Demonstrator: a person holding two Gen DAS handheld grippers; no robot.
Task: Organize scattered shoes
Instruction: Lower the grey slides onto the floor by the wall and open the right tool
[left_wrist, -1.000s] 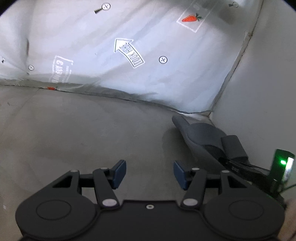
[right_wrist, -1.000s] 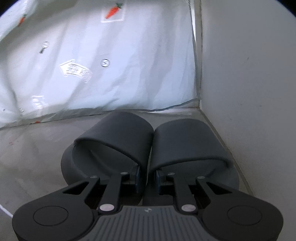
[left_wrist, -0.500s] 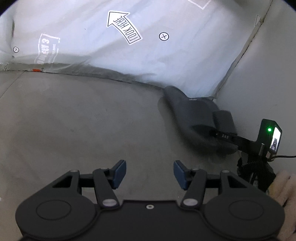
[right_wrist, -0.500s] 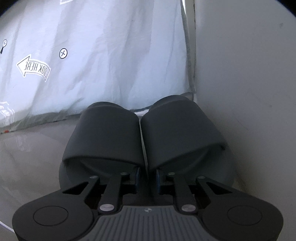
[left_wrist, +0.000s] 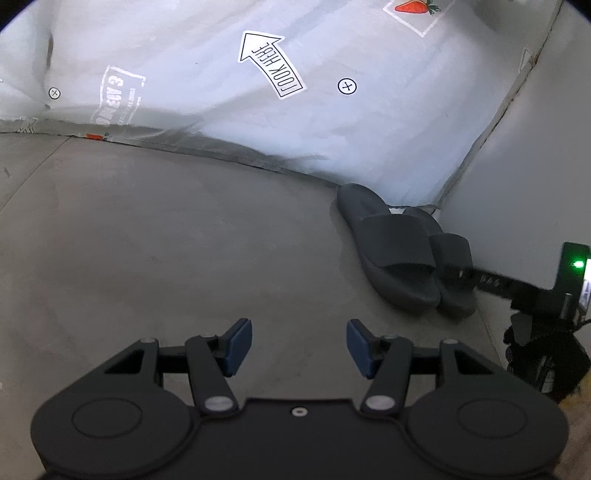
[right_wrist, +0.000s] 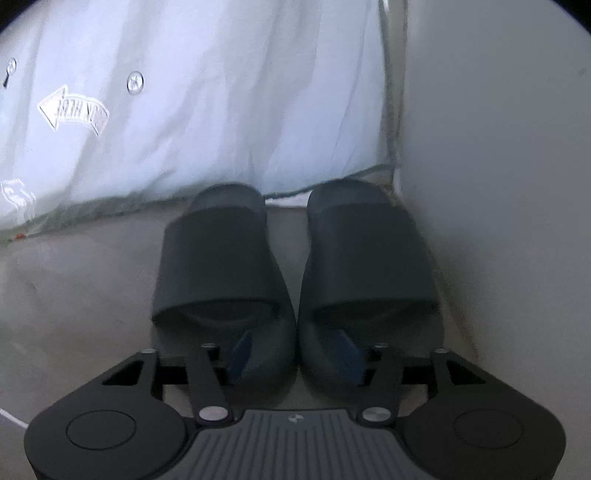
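Note:
Two dark grey slide sandals stand side by side on the floor in the corner, toes toward the sheet. In the right wrist view the left slide (right_wrist: 221, 266) and the right slide (right_wrist: 369, 258) lie just ahead of my right gripper (right_wrist: 295, 354), which is open, its fingers spread over the two heels and holding nothing. In the left wrist view the pair (left_wrist: 399, 254) lies to the right, with the right gripper's body (left_wrist: 535, 291) behind it. My left gripper (left_wrist: 299, 347) is open and empty above bare floor.
A white printed plastic sheet (left_wrist: 258, 92) hangs along the back and meets the grey floor (left_wrist: 147, 240). A plain light wall (right_wrist: 498, 166) closes the right side, close to the right slide.
My right gripper has opened and let go of the two slides, which now rest on the floor by the wall with a small gap between them. My left gripper stays open.

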